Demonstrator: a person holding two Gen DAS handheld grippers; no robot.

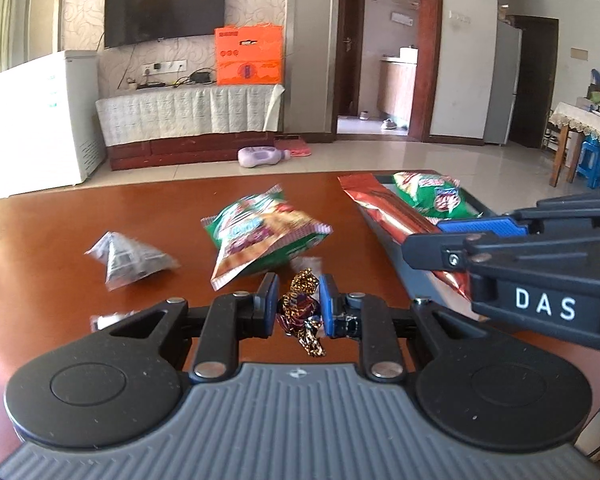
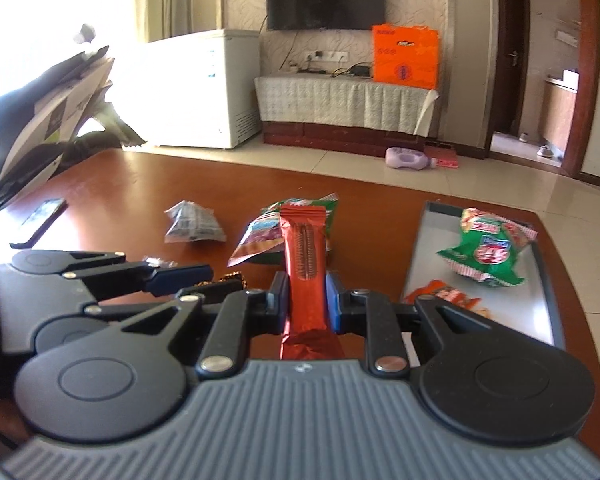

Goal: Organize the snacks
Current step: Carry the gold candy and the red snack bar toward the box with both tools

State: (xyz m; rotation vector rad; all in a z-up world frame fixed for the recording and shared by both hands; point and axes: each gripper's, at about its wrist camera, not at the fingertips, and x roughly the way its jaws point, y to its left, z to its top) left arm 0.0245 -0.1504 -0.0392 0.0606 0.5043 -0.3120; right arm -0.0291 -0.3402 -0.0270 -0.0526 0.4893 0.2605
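My left gripper point(image 1: 299, 300) is shut on a small candy in a gold and purple wrapper point(image 1: 300, 312), held above the brown table. My right gripper point(image 2: 306, 296) is shut on a long red snack bar packet point(image 2: 304, 256) that stands up between its pads. From the left wrist view the right gripper point(image 1: 428, 240) holds that red packet point(image 1: 380, 208) over the near edge of the grey tray point(image 1: 412, 280). In the tray point(image 2: 432, 248) lie a green snack bag point(image 2: 484, 252) and an orange packet point(image 2: 448, 296). A second green bag point(image 1: 260, 236) lies on the table.
A silver triangular packet point(image 1: 128, 260) and a small silvery wrapped sweet point(image 1: 112, 320) lie left of the green bag. A dark phone point(image 2: 44, 216) and leaning paper bags point(image 2: 52, 120) occupy the table's far left. The table edge runs just behind the tray.
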